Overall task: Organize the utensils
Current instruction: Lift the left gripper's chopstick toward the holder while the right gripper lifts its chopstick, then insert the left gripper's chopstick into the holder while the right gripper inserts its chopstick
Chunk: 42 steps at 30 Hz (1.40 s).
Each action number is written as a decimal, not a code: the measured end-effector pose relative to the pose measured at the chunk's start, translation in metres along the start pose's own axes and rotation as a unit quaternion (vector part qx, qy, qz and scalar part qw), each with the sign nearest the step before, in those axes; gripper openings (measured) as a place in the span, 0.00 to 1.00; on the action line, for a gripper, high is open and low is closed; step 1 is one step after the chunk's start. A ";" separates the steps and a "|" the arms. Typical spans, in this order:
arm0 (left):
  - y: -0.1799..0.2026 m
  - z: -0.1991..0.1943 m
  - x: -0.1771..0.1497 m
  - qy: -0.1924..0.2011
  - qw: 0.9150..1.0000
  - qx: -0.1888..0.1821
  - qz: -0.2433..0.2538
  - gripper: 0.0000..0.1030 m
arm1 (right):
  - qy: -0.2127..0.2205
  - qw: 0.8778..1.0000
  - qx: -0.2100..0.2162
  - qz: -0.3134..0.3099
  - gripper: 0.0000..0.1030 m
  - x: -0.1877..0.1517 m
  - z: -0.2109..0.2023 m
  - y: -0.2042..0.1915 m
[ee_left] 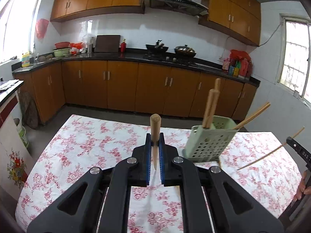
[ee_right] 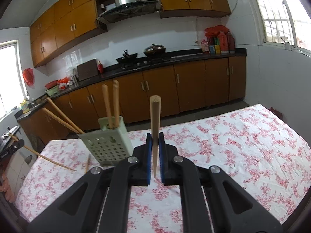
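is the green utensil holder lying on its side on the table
No, the green holder stands upright on the floral tablecloth with chopsticks sticking up out of it.

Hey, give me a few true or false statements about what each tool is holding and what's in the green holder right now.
1. The left tool grips a chopstick. True.
2. The right tool is empty. False: it grips its own chopstick.
3. The green holder already contains chopsticks. True.
4. The holder lies tipped over on the tablecloth. False: it stands upright.
5. The tablecloth is plain blue. False: it is white with a red floral print.
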<state>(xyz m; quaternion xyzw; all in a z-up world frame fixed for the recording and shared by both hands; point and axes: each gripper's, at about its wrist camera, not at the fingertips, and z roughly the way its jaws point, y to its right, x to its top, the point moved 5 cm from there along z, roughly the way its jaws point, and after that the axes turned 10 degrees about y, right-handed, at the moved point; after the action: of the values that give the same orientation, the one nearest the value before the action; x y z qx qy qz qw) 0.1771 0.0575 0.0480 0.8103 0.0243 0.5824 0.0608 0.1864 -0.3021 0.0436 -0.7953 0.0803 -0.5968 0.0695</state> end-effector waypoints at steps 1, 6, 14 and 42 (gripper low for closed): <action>0.002 -0.002 0.003 0.004 1.000 -0.006 0.001 0.07 | 0.006 1.000 0.010 0.001 0.08 0.008 -0.003 -0.005; 0.032 -0.020 0.030 0.033 0.998 -0.044 0.016 0.07 | 0.031 0.998 0.060 0.006 0.08 0.042 -0.018 -0.023; 0.078 -0.036 0.069 0.073 0.992 -0.097 0.025 0.07 | 0.063 0.991 0.117 0.003 0.08 0.086 -0.031 -0.057; 0.097 0.047 0.057 0.021 0.997 -0.081 -0.008 0.08 | 0.011 0.997 0.081 -0.001 0.14 0.067 0.073 -0.071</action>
<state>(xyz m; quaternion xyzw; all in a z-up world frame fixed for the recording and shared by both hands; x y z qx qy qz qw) 0.2367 -0.0355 0.0996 0.7902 -0.0148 0.5987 0.1301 0.2787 -0.2458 0.1011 -0.7805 0.0317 -0.6101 0.1322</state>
